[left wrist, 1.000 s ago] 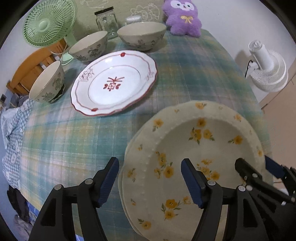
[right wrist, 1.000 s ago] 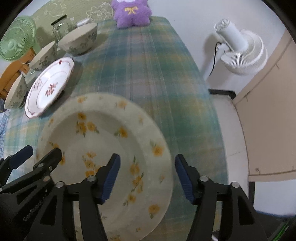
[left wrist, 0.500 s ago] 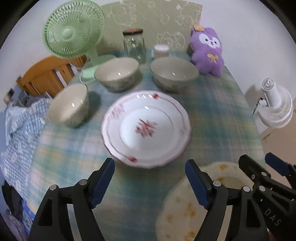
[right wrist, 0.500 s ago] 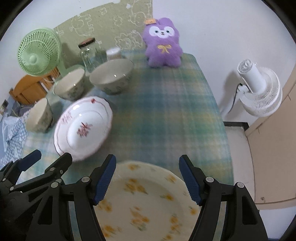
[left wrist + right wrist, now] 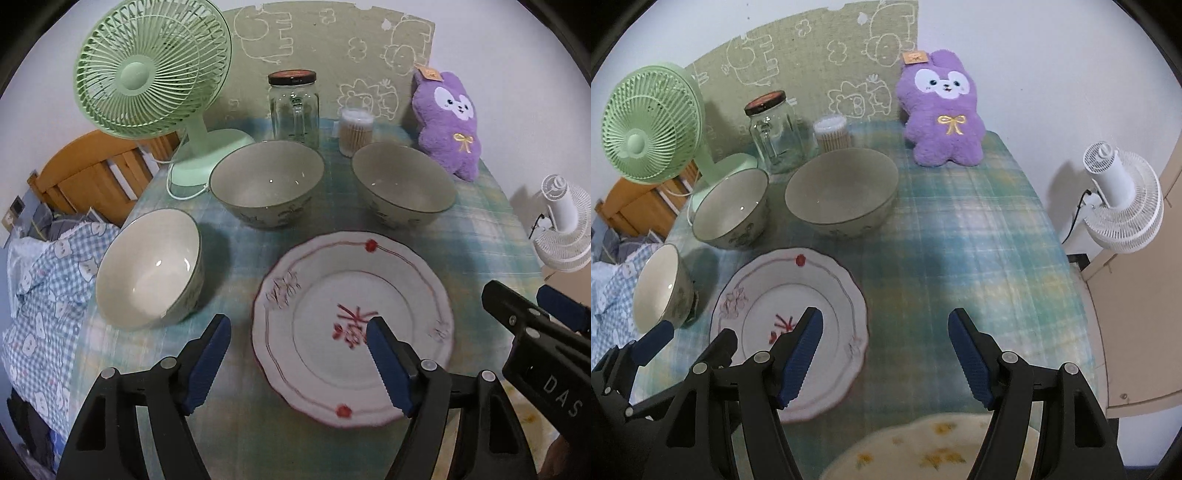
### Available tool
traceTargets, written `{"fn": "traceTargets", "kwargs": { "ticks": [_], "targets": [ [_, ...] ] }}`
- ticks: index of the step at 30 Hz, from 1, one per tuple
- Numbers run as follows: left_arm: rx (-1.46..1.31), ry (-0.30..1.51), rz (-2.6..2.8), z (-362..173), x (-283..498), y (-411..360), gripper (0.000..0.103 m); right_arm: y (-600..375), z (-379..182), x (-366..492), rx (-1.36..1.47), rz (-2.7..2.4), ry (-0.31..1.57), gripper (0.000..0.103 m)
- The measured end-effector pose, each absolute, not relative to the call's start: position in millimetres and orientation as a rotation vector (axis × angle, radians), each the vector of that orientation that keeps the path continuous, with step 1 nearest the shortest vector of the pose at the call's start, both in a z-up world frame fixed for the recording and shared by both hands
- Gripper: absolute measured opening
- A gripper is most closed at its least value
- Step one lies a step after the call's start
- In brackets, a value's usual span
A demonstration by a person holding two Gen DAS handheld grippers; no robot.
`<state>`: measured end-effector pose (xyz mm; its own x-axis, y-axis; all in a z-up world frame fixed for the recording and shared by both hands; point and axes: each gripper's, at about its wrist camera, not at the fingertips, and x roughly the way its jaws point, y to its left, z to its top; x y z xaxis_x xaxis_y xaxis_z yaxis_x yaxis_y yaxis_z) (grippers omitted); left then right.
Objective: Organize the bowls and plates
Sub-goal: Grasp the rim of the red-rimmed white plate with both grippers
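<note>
On the plaid tablecloth (image 5: 979,236) the red-patterned plate (image 5: 351,325) is seen lying flat, with three bowls ranged behind it: one at the left (image 5: 147,269), one in the middle (image 5: 266,182), one at the right (image 5: 404,184). The left gripper (image 5: 299,362) is held spread above the plate, nothing grasped. The right gripper (image 5: 886,358) is likewise spread and unloaded, and the yellow-flowered plate (image 5: 923,450) is seen beneath it at the near edge

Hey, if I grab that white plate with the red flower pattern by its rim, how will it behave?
The white plate with red flower pattern looks glazed ceramic, so probably rigid, slippery and breakable. Its raised scalloped rim likely gives the fingers purchase.
</note>
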<state>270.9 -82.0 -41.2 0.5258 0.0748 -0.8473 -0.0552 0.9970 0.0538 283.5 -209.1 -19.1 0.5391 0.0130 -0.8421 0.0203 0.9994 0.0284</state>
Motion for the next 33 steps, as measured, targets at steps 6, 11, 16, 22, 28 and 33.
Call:
{"fn": "traceTargets", "kwargs": {
  "ticks": [6, 11, 16, 22, 28, 33],
  "targets": [
    [0.023, 1.041, 0.084, -64.2, 286.4, -73.5, 0.077, -196.5, -41.4, 302.2, 0.033, -0.029, 1.042, 0.074],
    [0.02, 1.076, 0.071, -79.4, 294.6, -69.3, 0.066, -186.0, -58.6, 311.2, 0.015, -0.021, 1.074, 0.074],
    [0.02, 1.085, 0.068, -88.0, 300.5, -66.3, 0.055, -180.2, -68.2, 319.0, -0.017, -0.013, 1.083, 0.067],
    [0.006, 1.108, 0.075, -98.9, 309.6, -60.7, 0.049, -177.9, -81.0, 327.2, -0.036, -0.009, 1.118, 0.049],
    [0.032, 1.123, 0.089, -102.8, 310.9, -59.7, 0.037, -176.2, -87.9, 328.7, -0.045, -0.024, 1.146, 0.036],
    [0.018, 1.136, 0.084, -101.2, 309.6, -57.0, 0.036, -172.2, -83.2, 325.2, -0.067, -0.04, 1.137, 0.035]
  ]
}}
